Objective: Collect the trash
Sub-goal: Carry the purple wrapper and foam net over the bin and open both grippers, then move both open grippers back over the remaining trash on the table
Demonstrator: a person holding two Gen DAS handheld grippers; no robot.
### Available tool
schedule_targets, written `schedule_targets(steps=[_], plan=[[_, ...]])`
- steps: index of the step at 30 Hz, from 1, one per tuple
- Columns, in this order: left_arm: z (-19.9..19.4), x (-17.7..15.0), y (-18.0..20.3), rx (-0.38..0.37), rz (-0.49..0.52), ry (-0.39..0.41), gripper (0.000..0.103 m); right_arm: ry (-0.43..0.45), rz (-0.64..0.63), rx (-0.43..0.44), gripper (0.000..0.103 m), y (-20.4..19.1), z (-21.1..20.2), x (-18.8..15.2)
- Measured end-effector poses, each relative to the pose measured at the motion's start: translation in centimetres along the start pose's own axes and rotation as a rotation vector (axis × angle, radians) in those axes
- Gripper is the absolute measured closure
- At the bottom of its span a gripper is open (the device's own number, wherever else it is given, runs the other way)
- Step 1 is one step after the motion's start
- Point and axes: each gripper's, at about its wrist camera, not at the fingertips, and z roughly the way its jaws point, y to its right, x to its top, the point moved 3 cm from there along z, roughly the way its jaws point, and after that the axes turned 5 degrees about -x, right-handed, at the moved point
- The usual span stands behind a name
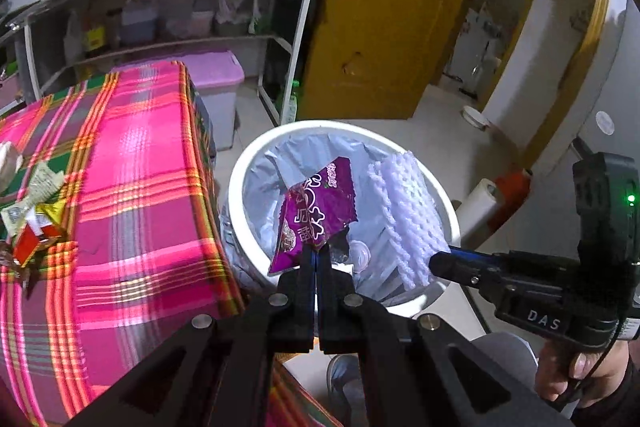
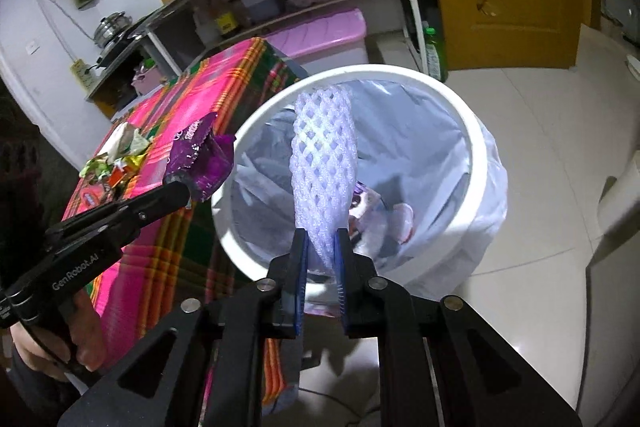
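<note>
Bin [image 1: 240, 187] on floor just right of table [image 1: 140, 187]; wrappers [image 1: 36, 211] on table's left; shelf unit [image 1: 160, 7] behind.

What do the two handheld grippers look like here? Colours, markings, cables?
Both are black pistol-grip units with silver pivot bolts and blue finger pads. The left gripper reads "GenRobot.AI"; the right gripper reads "DAS", shows a green LED, and trails a thin black cable. A dark sleeve cuff shows.

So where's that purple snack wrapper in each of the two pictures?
Left wrist view: purple wrapper at centre, pinched in the left tongs, over the bin.
Right wrist view: same wrapper at left of centre, beside the bin's rim.
Shared landmark: the white bin.
</note>
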Motion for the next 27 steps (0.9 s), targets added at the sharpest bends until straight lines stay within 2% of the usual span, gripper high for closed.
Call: schedule_targets(steps=[2,4,6,10,16,27], plan=[[0.7,0.1,0.0,-0.001,-0.004,-0.01,0.103,-0.004,0.002,-0.002,0.084,0.2,0.1,0.0],[1.4,0.2,-0.1,-0.004,-0.012,-0.029,0.102,-0.005,0.003,-0.004,0.073,0.4,0.2,-0.1],[1.8,0.2,-0.2,-0.009,-0.022,-0.045,0.1,-0.001,0.008,0.0,0.055,0.6,0.2,-0.1],[1.8,0.3,-0.5,-0.02,-0.031,-0.039,0.089,0.009,0.012,0.002,0.054,0.6,-0.1,0.1],[-0.3,0.2,-0.6,-0.02,-0.045,0.011,0.088,0.056,-0.016,0.01,0.054,-0.4,-1.9,0.4],[-7.1,-0.6,-1.0,0.016,-0.052,0.131,0.088,0.14,-0.096,0.044,0.054,-3.8,-5.7,0.6]])
